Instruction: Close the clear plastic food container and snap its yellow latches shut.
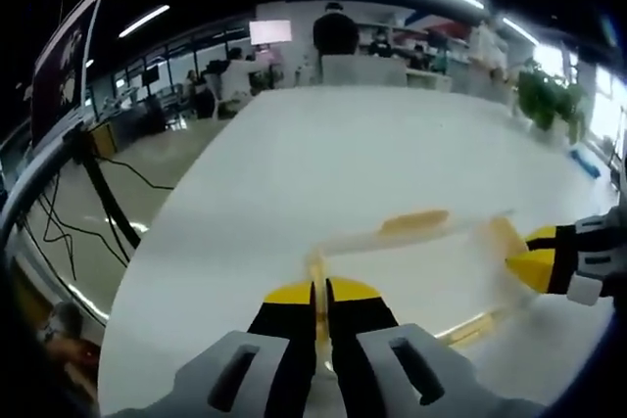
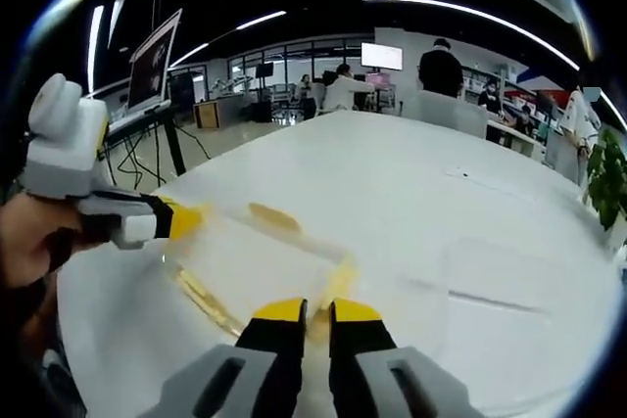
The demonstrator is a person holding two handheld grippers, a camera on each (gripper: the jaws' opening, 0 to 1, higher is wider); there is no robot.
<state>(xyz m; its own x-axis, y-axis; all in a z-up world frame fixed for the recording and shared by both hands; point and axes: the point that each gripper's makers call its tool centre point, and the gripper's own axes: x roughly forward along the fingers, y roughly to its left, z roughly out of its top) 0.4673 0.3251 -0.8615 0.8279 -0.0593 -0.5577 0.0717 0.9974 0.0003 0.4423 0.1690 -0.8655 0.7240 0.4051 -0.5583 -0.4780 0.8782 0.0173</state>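
While the left gripper view looks down a long white table [image 1: 323, 173], the left gripper [image 1: 320, 293] rises from the bottom edge, its yellow-tipped black jaws pressed nearly together on a pale yellow latch [image 1: 317, 286] at the near edge of the clear container [image 1: 411, 271]. Container: flat, see-through, lying on the table just ahead of the jaws, with a second yellow latch [image 1: 415, 221] on its far side. Right gripper [image 1: 549, 259]: enters from the right, yellow tip at the container's right end. Background: a standing person [image 1: 336, 30], desks, a green plant [image 1: 549, 100], cables [image 1: 98, 203] on the floor.

Right gripper view: right gripper [image 2: 316, 312] at bottom centre, jaws close together with a yellow latch [image 2: 321, 315] between the tips. Container [image 2: 260, 266] directly ahead on the white table [image 2: 441, 203]. Left gripper [image 2: 181, 220], held in a hand [image 2: 34, 242], reaches in from the left, tip at the container's far-left edge; whether its jaws grip anything cannot be told here. Background: a laptop [image 2: 155, 66] on a stand, seated people.
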